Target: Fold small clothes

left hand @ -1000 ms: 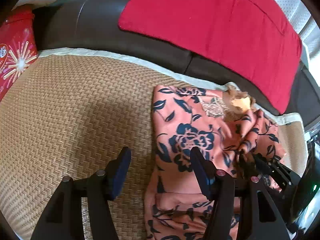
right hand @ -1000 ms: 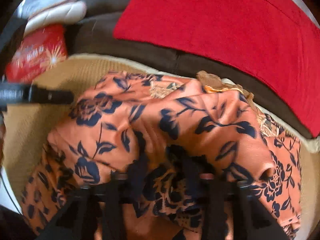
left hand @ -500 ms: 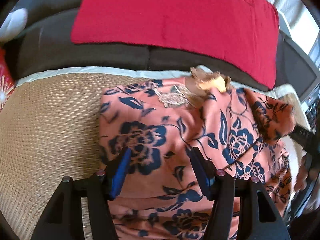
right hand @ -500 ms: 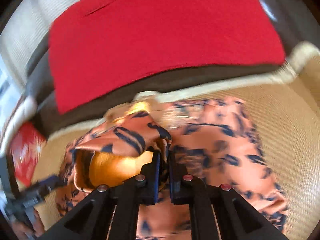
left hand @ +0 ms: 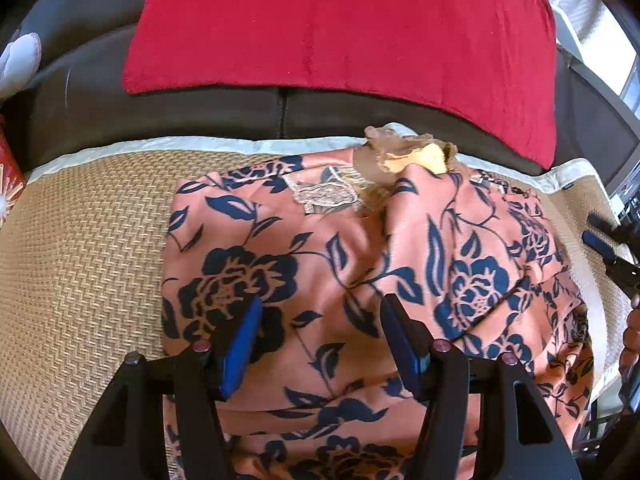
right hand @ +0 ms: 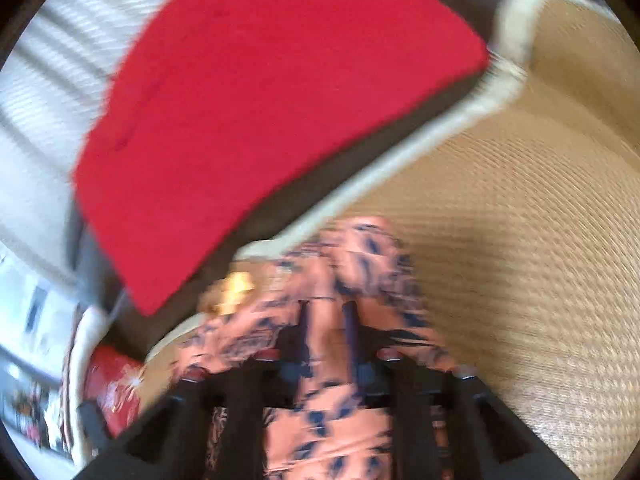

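right gripper (right hand: 326,320) jaws just opened, garment (left hand: 320,280) released

Take the woven mat (left hand: 80,248) as your landmark. The garment (left hand: 328,264) lies on its right half, reaching the mat's far edge. Behind the mat runs the sofa back (left hand: 200,108), with the cushion (left hand: 344,28) leaning on it. A tin (left hand: 8,176) stands at the mat's left edge.

Garment (left hand: 352,264): smooth printed cloth. Mat (left hand: 88,248): coarse woven straw. Cushion (left hand: 344,28): matt red plush.
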Tool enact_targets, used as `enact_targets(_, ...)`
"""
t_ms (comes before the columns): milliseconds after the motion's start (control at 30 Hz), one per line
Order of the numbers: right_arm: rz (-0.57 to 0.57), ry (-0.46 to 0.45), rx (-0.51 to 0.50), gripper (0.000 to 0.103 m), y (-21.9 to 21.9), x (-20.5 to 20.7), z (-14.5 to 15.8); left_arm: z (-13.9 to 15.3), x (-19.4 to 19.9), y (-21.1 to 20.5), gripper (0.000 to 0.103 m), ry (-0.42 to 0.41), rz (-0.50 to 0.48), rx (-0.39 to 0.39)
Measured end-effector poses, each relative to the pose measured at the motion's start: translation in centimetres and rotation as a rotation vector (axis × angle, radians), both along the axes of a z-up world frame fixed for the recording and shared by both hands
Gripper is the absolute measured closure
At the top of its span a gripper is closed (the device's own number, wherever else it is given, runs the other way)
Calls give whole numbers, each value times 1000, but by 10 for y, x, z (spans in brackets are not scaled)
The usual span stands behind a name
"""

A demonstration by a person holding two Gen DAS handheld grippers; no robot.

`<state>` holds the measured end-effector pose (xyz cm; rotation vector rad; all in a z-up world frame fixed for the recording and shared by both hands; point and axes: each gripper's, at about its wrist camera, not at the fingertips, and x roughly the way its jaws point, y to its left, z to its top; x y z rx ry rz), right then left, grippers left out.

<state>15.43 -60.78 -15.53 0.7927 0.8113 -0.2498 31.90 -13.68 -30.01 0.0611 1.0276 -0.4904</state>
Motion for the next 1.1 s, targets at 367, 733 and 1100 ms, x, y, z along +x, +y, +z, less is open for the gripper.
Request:
enact_targets(367, 81, 143, 37, 61, 24, 39, -55, -14, -1, -6, 40, 21, -39, 68)
enact_targets(733, 54, 55, -191, 97, 56, -7, 16, -3, 4, 27, 40, 19, 27, 13)
enact_targets(1100, -136, 134, -127, 83, 20, -23, 12, -13, 4, 28, 40, 57, 33, 96)
